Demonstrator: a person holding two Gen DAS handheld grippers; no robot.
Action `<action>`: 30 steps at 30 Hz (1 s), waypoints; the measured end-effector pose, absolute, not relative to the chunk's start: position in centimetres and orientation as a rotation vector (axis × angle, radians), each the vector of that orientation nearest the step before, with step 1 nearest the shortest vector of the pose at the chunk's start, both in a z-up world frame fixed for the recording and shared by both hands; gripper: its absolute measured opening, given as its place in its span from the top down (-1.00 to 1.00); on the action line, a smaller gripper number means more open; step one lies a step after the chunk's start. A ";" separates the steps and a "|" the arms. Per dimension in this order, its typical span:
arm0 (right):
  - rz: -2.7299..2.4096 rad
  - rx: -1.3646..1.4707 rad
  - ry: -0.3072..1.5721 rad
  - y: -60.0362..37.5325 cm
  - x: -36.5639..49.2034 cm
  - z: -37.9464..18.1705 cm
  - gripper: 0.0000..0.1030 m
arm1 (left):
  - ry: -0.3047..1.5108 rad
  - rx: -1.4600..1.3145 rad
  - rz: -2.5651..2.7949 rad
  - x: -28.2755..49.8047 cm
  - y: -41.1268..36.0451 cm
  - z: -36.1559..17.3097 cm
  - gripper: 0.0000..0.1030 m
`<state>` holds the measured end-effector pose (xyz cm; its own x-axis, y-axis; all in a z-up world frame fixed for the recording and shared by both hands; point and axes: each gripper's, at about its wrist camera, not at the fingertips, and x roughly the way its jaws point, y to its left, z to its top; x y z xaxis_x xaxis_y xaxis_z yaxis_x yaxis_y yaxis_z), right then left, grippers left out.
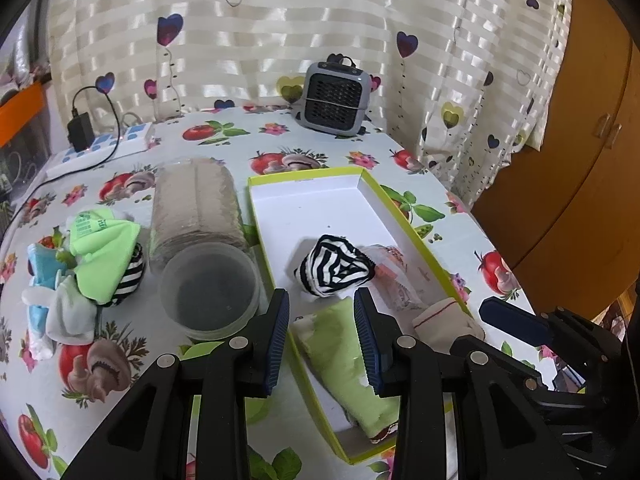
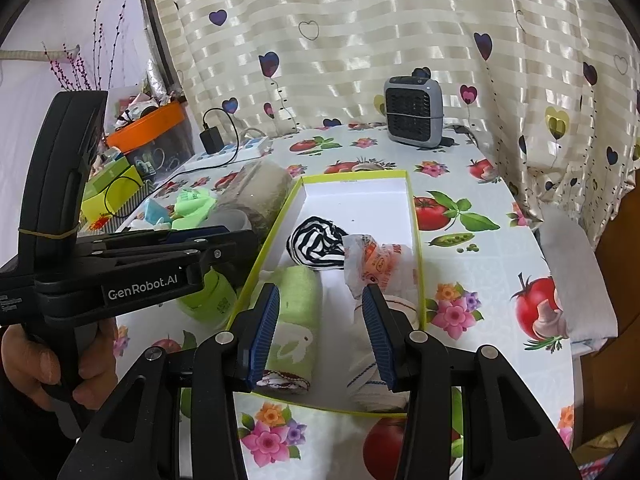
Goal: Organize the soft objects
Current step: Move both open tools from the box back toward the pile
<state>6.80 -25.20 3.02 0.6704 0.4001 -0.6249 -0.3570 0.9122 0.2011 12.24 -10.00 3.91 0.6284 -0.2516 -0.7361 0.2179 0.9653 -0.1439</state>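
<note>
Centre frame, one yellow-rimmed box (image 1: pixel 400 216) holds four soft items, including one striped bundle (image 1: pixel 334 266) and one green towel (image 1: pixel 344 354). Both the left gripper (image 1: pixel 322 326) and right gripper (image 2: pixel 320 322) gape empty above it.

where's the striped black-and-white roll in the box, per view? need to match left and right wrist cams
Left wrist: striped roll sits mid-frame, inside the box, just beyond the open left gripper.
Right wrist: striped roll is centre frame, mid-box, left of the plastic bag.
Shared landmark: the grey heater by the curtain.
</note>
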 end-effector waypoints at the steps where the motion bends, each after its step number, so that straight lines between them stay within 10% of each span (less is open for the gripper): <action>1: 0.429 0.063 0.719 -25.1 6.7 3.0 0.14 | 0.849 -0.043 -0.267 12.2 -9.9 3.9 0.37; 30: 0.443 0.045 0.712 -24.2 6.1 3.6 0.14 | 0.730 -0.084 -0.270 9.4 -8.1 5.3 0.37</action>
<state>6.07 -24.25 3.55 0.6688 0.4076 -0.6217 -0.3773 0.9067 0.1885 9.37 -8.11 5.33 0.7125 -0.2726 -0.6466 0.2143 0.9620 -0.1695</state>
